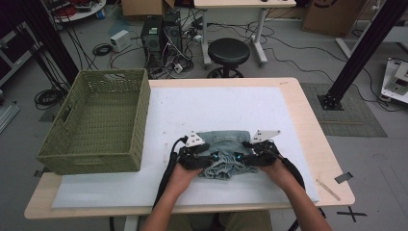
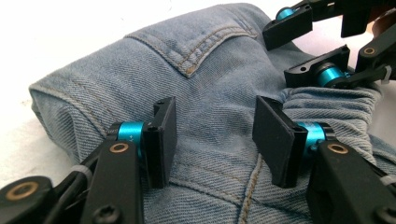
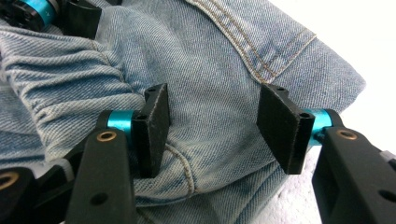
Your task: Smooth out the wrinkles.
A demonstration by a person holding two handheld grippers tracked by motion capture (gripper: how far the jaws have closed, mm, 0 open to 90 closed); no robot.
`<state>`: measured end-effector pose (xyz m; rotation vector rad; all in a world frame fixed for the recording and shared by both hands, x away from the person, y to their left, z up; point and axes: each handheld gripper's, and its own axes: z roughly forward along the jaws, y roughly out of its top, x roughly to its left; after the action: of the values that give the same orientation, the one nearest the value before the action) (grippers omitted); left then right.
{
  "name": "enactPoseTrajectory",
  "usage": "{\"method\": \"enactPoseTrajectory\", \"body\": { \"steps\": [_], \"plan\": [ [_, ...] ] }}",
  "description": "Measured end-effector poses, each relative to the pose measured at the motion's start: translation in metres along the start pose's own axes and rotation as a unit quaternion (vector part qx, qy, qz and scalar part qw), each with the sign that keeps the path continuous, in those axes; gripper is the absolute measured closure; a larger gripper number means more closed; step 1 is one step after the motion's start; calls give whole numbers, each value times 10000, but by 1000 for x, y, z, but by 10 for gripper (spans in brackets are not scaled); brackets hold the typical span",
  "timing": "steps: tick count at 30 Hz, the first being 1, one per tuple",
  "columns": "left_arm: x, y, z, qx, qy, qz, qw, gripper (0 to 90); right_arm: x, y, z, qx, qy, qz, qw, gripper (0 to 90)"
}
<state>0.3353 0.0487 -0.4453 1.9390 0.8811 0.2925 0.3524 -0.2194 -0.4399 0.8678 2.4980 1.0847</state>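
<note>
The folded denim garment [image 1: 225, 153] is laid on the white mat [image 1: 216, 110] that covers the desk [image 1: 308, 125], near the person's edge and about midway between the mat's sides. In the left gripper view, a stitched pocket corner and a seam are seen on the garment [image 2: 205, 79], with a gathered band of cloth bunched at the right. The left gripper [image 2: 212, 135] is held low over the denim; its jaws are parted to a middling width, the pads are set just above or against the cloth, and nothing is pinched between them. The right gripper [image 3: 212, 123] is placed over the garment's [image 3: 219, 65] other end, beside a folded corner with double stitching; its jaws are likewise parted to a middling width, with no cloth clamped. In the high view both grippers, left [image 1: 198, 155] and right [image 1: 254, 153], are seen at the garment's two sides, each held in a hand. A green woven basket [image 1: 98, 120] is set at the desk's left, well apart from the garment. A black stool [image 1: 228, 50] is seen on the floor beyond the desk.
</note>
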Motion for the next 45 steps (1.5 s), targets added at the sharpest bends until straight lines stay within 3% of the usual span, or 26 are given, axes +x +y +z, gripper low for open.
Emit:
{"method": "enactPoseTrajectory", "body": {
  "steps": [4, 7, 9, 11, 12, 15, 19, 22, 24, 31, 35, 36, 38, 42, 44, 45],
  "plan": [
    [-2, 1, -1, 37, 36, 23, 10000, 511, 0, 1, -1, 48, 29, -10, 10000, 449],
    [-1, 1, -3, -80, -61, -83, 9999, 509, -1, 1, -3, 31, 105, 108, 9999, 449],
    [2, 3, -7, -273, -103, -156, 9995, 481, -4, 3, -7, -107, 200, 300, 9993, 420],
    [6, 6, -12, -580, -34, -168, 9982, 409, -8, 5, -12, -399, 275, 567, 9972, 308],
    [8, 6, -13, -698, 22, -163, 9974, 368, -11, 6, -16, -601, 222, 673, 9957, 289],
    [16, 10, -15, -1027, 259, -290, 9940, 317, -14, 13, -21, -797, 49, 802, 9936, 259],
    [21, 14, -6, -717, 328, -307, 9964, 303, -15, 22, -12, -627, -47, 674, 9957, 258],
    [18, 12, 0, -442, 371, -138, 9982, 323, -13, 22, 2, -230, 93, 532, 9983, 268],
    [16, 9, 1, -331, 407, 87, 9986, 335, -10, 18, 8, -29, 47, 317, 9995, 272],
    [10, 2, 3, -201, 441, 148, 9987, 367, -5, 10, 7, 73, -100, -64, 9999, 293],
    [11, 1, 2, -234, 410, 122, 9988, 375, -4, 9, 6, 47, -136, -83, 9999, 296],
    [12, 2, 0, -300, 395, 61, 9988, 375, -4, 10, 4, -15, -120, -35, 9999, 303],
    [13, 4, -5, -495, 346, -76, 9981, 373, -7, 10, -4, -312, 15, 313, 9990, 322],
    [18, 5, -19, -892, 303, -207, 9953, 343, -11, -1, -30, -994, -2, 589, 9933, 336],
    [20, 5, -25, -1051, 338, -252, 9936, 311, -14, -9, -40, -1180, -92, 693, 9905, 390],
    [21, 5, -27, -1087, 349, -257, 9931, 290, -15, -13, -43, -1140, -129, 674, 9911, 471]
  ]
}}
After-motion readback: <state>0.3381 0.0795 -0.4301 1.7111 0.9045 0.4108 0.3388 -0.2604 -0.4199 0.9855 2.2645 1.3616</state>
